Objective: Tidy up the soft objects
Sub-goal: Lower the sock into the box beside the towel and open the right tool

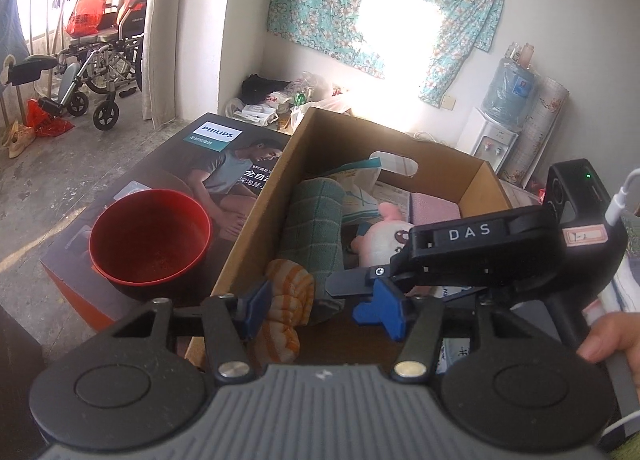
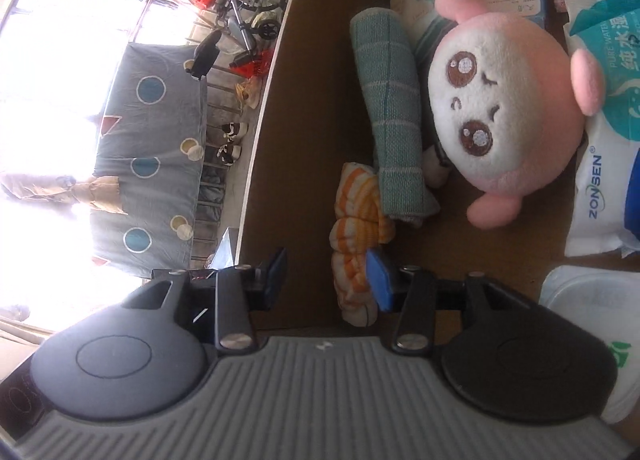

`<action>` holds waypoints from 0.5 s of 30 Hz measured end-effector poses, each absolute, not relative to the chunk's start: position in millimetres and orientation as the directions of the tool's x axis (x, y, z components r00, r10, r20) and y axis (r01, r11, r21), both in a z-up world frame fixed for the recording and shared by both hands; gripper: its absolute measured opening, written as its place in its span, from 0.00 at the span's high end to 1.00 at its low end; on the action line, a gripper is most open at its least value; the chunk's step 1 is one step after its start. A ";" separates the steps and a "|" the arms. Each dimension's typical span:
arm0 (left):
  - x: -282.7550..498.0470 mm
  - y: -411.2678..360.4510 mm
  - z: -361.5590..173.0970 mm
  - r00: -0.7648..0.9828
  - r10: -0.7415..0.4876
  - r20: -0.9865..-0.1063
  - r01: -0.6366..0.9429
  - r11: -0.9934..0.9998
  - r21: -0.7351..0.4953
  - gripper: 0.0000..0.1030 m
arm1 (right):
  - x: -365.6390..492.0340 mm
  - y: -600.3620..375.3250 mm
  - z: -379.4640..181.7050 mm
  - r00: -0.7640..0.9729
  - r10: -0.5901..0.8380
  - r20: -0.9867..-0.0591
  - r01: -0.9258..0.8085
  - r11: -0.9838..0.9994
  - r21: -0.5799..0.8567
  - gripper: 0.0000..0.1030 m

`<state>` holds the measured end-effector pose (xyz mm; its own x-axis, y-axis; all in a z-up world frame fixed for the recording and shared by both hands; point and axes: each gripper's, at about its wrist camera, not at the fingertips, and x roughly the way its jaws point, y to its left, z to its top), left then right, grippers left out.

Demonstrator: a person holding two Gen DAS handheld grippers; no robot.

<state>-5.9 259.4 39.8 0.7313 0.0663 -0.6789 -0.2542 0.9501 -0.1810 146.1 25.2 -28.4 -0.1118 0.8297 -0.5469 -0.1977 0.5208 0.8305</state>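
An open cardboard box (image 1: 256, 215) holds the soft things. An orange-and-white striped cloth (image 1: 286, 300) lies crumpled at its near end, against a rolled green checked towel (image 1: 316, 219). Beyond them lies a pink-and-white plush toy (image 1: 384, 236). My left gripper (image 1: 320, 310) is open over the box, and the striped cloth sits by its left pad (image 1: 256, 306). My right gripper (image 1: 352, 284) comes in from the right. In the right wrist view it (image 2: 328, 278) is open, with the striped cloth (image 2: 356, 236) against its right pad (image 2: 380, 278). The towel (image 2: 392, 111) and plush (image 2: 504, 107) lie beyond.
A red bowl (image 1: 152, 236) stands on a printed Philips carton (image 1: 224, 163) left of the box. Wet-wipe packs (image 2: 608, 139) and paper lie in the box's far part. A water dispenser (image 1: 496, 127) stands by the wall, a wheelchair (image 1: 100, 71) far left. A hand (image 1: 616, 340) holds the right gripper.
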 end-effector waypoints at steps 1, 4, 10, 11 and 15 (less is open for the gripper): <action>-6.0 255.3 42.1 0.738 0.057 -0.672 -0.242 0.953 -0.185 0.43 | 144.7 18.7 -24.4 -0.102 0.839 -0.534 -0.195 0.509 0.838 0.57; -5.6 236.4 50.1 0.768 0.009 -0.640 -0.175 0.965 -0.196 0.39 | 142.6 -14.2 -10.9 -0.035 0.867 -0.498 -0.196 0.482 0.854 0.56; 6.2 174.2 58.3 0.770 -0.135 -0.623 0.007 0.979 -0.203 0.36 | 134.4 -127.4 5.4 0.160 0.902 -0.400 -0.159 0.424 0.892 0.52; 9.6 161.8 58.5 0.764 -0.162 -0.624 0.040 0.978 -0.205 0.36 | 130.4 -147.4 6.3 0.195 0.899 -0.391 -0.150 0.422 0.894 0.48; 22.2 108.5 54.9 0.735 -0.254 -0.629 0.156 0.966 -0.207 0.36 | 106.7 -237.2 9.4 0.376 0.831 -0.410 -0.124 0.484 0.866 0.48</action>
<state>22.2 108.5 54.9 0.7351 -0.2536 -0.6287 0.1560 0.9658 -0.2072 106.7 -237.2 9.4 0.3756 0.8310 -0.4103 -0.1238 0.4837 0.8664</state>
